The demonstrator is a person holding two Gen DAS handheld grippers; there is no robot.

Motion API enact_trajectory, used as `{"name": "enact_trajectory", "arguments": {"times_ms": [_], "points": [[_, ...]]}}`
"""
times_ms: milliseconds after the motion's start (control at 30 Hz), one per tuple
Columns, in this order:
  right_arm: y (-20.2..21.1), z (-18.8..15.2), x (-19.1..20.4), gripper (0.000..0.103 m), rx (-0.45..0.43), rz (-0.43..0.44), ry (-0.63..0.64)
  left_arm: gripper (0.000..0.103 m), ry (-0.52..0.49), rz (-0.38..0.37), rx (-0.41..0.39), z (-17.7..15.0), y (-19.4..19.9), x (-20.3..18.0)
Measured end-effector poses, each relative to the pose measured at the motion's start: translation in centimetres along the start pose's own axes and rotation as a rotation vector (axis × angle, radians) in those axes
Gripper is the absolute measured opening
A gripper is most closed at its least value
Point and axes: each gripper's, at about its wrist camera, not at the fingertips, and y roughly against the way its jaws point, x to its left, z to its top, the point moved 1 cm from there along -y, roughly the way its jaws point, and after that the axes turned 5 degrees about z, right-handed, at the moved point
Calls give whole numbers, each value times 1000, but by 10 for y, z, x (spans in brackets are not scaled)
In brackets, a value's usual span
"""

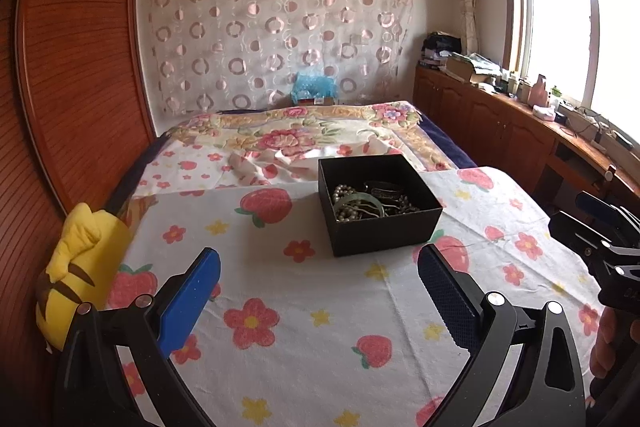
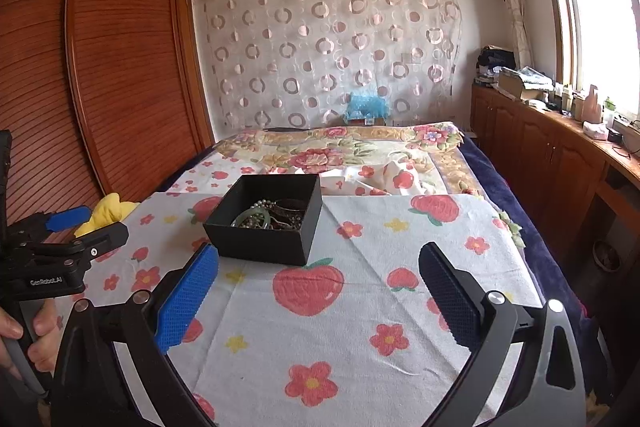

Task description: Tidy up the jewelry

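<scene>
So the jewelry (image 1: 370,201) is all piled together in a black open-top box (image 1: 380,227), sitting on a flat surface (image 1: 320,307) draped in a white cloth printed with strawberries and flowers. In the heap I can make out a strand of pale pearl-like beads, a greenish bangle (image 2: 253,218) and some darker pieces tangled in, though the finer bits are too small to sort out. From the left wrist view the box sits just ahead and a bit to the right of centre; from the right wrist view it's ahead and to the left.

Left gripper (image 1: 318,281) hovers low over the cloth just short of the box, jaws spread wide, nothing between the blue pads. Right gripper (image 2: 319,277) is the same deal: wide apart, holding nothing, its left pad close to the box's near corner but not touching as far as I can tell. Each one shows at the edge of the other's view, so they flank the box.

Further out, a yellow plush toy (image 1: 80,267) sits at the left edge of the surface, a bed with a floral blanket (image 1: 304,131) lies beyond the box, and a wooden wardrobe (image 2: 120,67) stands to the left.
</scene>
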Motion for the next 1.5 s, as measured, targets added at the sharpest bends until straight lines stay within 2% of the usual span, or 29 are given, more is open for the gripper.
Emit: {"name": "enact_trajectory", "arguments": {"times_ms": [1500], "points": [[5,0,4,101,-14,8,3,96,-10,-14,-10,0,6,-8]]}}
